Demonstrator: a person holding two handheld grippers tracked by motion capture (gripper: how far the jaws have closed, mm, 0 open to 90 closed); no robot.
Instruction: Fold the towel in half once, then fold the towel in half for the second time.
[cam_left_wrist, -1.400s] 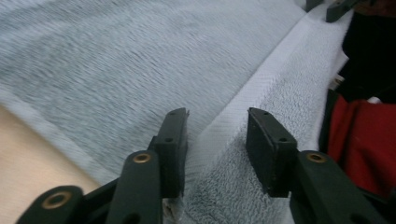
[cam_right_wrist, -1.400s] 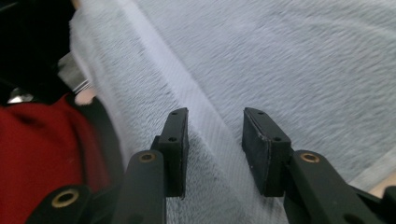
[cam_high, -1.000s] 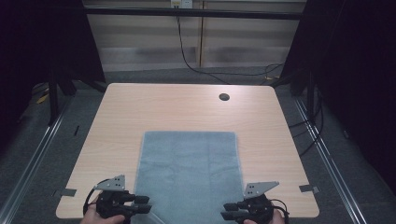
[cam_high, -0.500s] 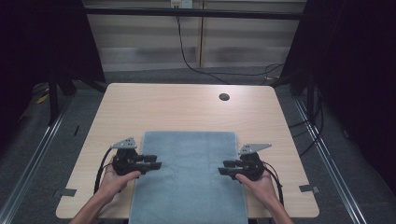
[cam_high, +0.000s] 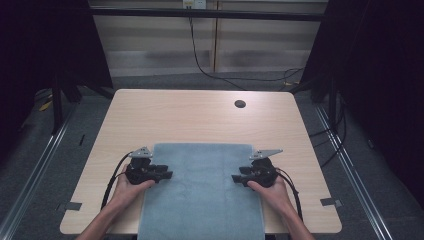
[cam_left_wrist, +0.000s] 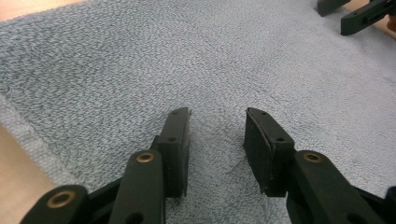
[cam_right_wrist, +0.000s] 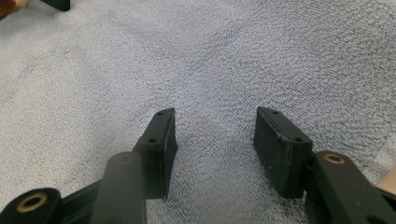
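A blue-grey towel (cam_high: 202, 190) lies flat on the wooden table (cam_high: 200, 117), its near end hanging over the front edge. My left gripper (cam_high: 167, 175) rests at the towel's left edge, pointing inward. In the left gripper view its jaws stand apart over the terry cloth (cam_left_wrist: 140, 70), left gripper (cam_left_wrist: 217, 116) open with nothing between the jaws. My right gripper (cam_high: 236, 178) sits at the towel's right edge, pointing inward. In the right gripper view the right gripper (cam_right_wrist: 215, 114) is open above the towel (cam_right_wrist: 187, 51). The other gripper's tips (cam_left_wrist: 359, 14) show far off.
A dark round grommet hole (cam_high: 240, 104) is at the table's far right. Bare wood lies beyond the towel and along both sides. Cables (cam_high: 112, 182) trail from each gripper toward the front edge. Dark floor and metal rails surround the table.
Both hands have moved forward from the table's front corners to the towel's side edges, then a little farther inward. Both grippers now reach over the towel.
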